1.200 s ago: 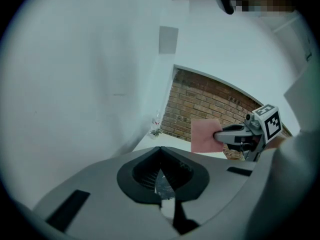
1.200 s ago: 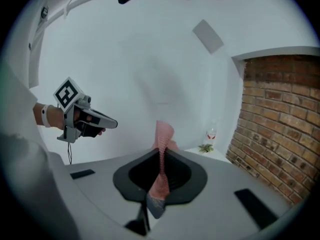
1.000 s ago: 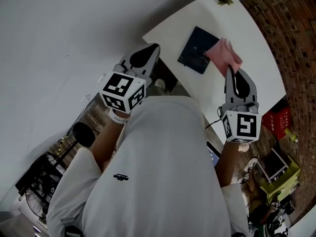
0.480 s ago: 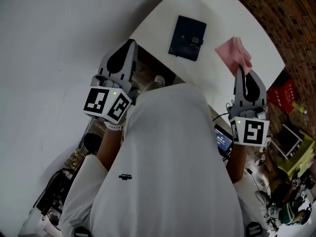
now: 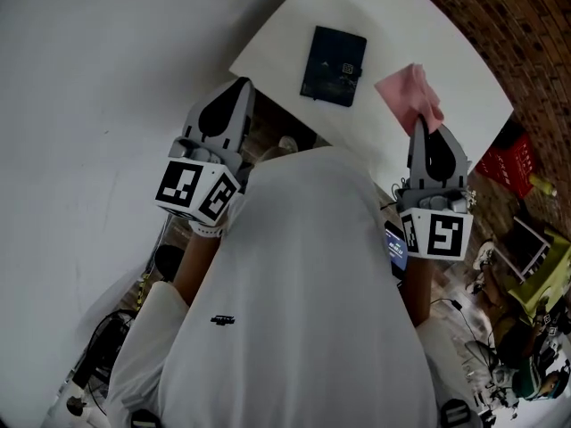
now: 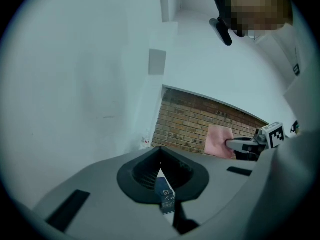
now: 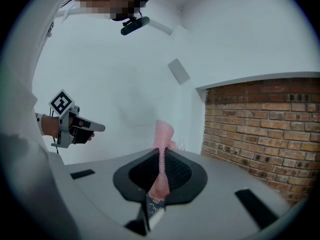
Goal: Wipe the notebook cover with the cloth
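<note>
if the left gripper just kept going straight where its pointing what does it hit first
Most likely the notebook: the left gripper view shows it right in the slit between the left gripper's shut jaws, lying on the white table. Nothing shows in between, though depth is hard to judge.

Bench (image 5: 428,25): near edge hidden behind the person's shirt (image 5: 303,301). Notebook (image 5: 333,65): cover print too small to read.
</note>
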`<state>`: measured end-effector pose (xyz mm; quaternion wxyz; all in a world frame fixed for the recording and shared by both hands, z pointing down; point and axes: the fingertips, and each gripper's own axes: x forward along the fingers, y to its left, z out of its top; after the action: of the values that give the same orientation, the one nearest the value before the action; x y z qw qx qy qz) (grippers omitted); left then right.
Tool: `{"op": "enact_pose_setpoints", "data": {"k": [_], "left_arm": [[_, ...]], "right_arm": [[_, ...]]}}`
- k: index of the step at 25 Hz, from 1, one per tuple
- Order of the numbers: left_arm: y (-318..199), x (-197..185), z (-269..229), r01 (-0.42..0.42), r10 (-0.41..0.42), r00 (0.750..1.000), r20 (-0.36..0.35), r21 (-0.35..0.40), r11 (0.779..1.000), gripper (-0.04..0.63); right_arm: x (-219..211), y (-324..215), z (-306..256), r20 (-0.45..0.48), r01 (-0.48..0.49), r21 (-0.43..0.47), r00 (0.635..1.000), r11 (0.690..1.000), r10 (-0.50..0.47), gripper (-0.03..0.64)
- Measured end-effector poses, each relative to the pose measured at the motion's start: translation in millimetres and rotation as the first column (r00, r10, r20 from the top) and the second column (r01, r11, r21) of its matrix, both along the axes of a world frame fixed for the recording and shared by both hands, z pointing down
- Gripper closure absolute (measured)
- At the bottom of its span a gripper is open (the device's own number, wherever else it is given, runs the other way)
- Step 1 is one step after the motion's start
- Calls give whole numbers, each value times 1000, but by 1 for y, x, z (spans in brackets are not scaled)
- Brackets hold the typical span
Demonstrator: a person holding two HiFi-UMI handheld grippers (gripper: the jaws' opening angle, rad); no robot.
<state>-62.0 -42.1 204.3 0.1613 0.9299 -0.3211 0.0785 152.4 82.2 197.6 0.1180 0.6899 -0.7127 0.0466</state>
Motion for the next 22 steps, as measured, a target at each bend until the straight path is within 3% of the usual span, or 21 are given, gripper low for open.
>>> {"op": "enact_pose_setpoints", "data": {"k": [6, 17, 22], "left_arm": [[6, 8, 1, -35, 35, 999, 7, 7, 999, 577], [15, 18, 1, -72, 72, 997, 25, 14, 997, 577], [20, 24, 1, -76, 76, 997, 24, 11, 997, 577]], "right_arm": [[2, -9, 8, 61, -26, 6, 998, 1000, 26, 598], [-14, -17, -2, -11, 52, 4, 999, 999, -52, 598], [-14, -17, -2, 0, 58, 2, 998, 998, -58, 598]]}}
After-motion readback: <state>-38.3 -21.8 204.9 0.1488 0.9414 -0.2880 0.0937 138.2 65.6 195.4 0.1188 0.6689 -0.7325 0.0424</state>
